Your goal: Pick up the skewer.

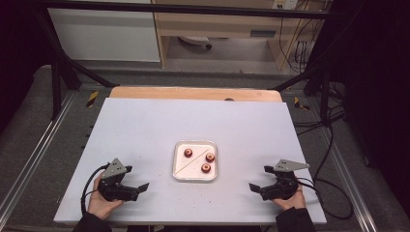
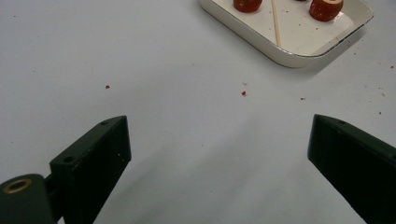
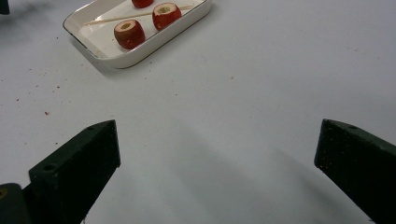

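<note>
Both of my grippers sit at the near edge of the white table (image 1: 145, 125), one in each hand: the left gripper (image 1: 138, 189) at about 7 o'clock from the tray, the right gripper (image 1: 256, 189) at about 5 o'clock, each well apart from it. From the left gripper view I see my left gripper (image 2: 219, 154) with its two black jaws spread wide and only bare tabletop between them; the right gripper view shows my right gripper (image 3: 217, 158) the same, jaws wide apart and holding nothing.

I count one white tray (image 1: 176, 166) near the middle of the table, and in it three red fruits (image 1: 210, 157) and one thin wooden skewer (image 1: 185, 166). The fruits look hollowed at the top; what kind they are I cannot tell. In the left gripper view the tray (image 2: 299, 58) is cut off by the top edge, so the fruits show only in part. In the right gripper view two fruits (image 3: 129, 33) show whole and the third is clipped.

The skewer lies flat in the tray, its long axis running from about 7 o'clock to 1 o'clock in the high view. Which end is pointed I cannot make out. Small red crumbs (image 2: 243, 93) dot the table near the tray.
</note>
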